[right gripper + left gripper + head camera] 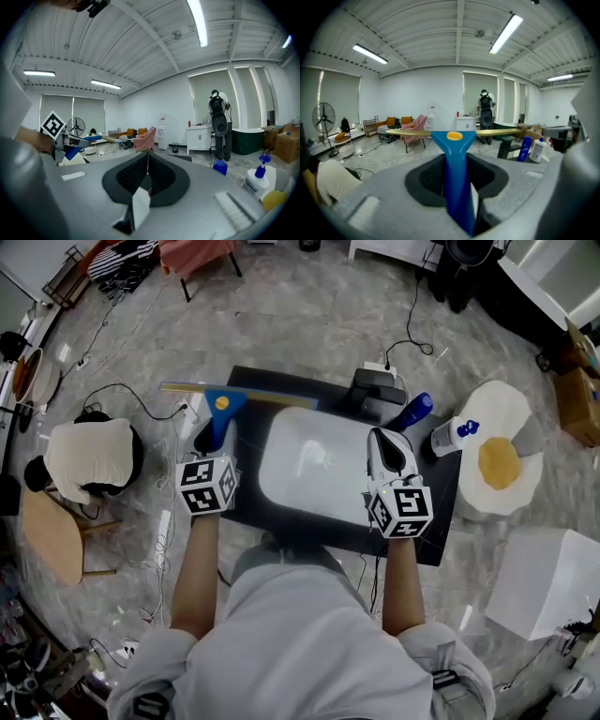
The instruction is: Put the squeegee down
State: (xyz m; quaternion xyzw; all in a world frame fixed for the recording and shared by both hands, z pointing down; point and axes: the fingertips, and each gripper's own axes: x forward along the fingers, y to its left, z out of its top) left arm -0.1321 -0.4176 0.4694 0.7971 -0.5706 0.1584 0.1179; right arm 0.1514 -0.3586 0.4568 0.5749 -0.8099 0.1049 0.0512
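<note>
My left gripper (pixel 214 432) is shut on the blue handle of a squeegee (pixel 223 407). Its brass-coloured blade bar lies crosswise beyond the jaws, over the far left corner of the dark table (pixel 281 385). In the left gripper view the squeegee (pixel 456 164) stands upright between the jaws, with a yellow button at its head. My right gripper (pixel 389 451) is held over the right side of the white oval mirror (pixel 314 465); its jaws are shut with nothing between them. In the right gripper view the left gripper and the squeegee (pixel 75 151) show at far left.
A blue bottle (pixel 410 412) and a white spray bottle (pixel 453 436) stand at the table's right end, by a black power brick (pixel 378 386). An egg-shaped rug (pixel 500 461) lies on the floor to the right. A seated person (pixel 89 457) is at left. A white box (pixel 548 582) stands lower right.
</note>
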